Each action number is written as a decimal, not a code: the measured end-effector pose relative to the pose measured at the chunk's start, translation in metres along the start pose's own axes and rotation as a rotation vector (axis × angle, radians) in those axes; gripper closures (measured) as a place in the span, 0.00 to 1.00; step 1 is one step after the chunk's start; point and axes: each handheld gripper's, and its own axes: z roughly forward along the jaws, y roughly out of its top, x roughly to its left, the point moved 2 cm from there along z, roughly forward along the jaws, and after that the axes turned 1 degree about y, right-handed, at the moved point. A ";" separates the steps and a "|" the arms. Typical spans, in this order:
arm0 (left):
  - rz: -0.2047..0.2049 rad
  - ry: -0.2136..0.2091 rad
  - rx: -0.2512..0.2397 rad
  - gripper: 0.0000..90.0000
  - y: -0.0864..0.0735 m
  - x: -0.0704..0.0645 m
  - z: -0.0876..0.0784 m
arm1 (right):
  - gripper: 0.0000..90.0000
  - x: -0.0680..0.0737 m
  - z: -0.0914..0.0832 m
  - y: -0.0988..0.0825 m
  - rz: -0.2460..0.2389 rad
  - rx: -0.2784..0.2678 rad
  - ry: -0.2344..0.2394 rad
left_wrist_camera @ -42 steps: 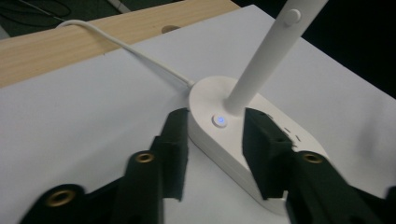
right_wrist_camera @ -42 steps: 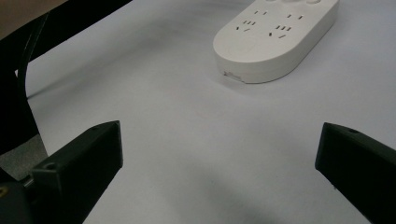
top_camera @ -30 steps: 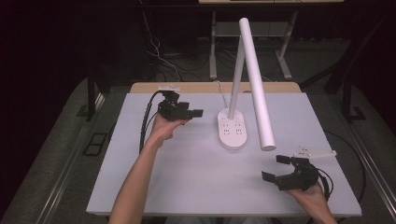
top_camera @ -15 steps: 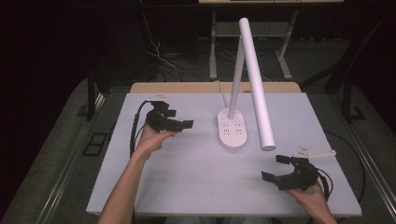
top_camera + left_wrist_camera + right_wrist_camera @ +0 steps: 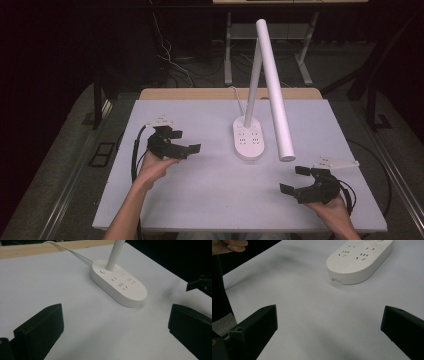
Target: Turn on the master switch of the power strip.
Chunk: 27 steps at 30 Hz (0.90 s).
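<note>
Cable (image 5: 239,97) trailing from lamp base to rear bench (image 5: 210,195) edge; nothing between claws and lamp. Left claw (image 5: 187,141) held left of base, jaws spread wide, just opened, nothing between, pointing at base. Right claw (image 5: 295,180) near front right corner, released, empty. Lamp (image 5: 248,140) centre-rear of bench: white oval base with sockets, upright stem, long tubular head sloping forward.
</note>
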 end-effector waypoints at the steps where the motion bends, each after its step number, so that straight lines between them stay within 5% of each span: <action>1: 0.003 -0.002 0.003 0.00 -0.003 -0.001 -0.001 | 0.00 0.000 0.000 0.000 0.000 -0.001 0.000; 13: 0.018 0.006 -0.015 0.00 -0.041 -0.021 -0.013 | 0.00 0.001 0.001 0.000 0.004 0.001 0.002; 27: 0.015 0.018 -0.015 0.00 -0.084 -0.028 -0.021 | 0.00 0.003 0.003 -0.003 0.000 0.009 0.007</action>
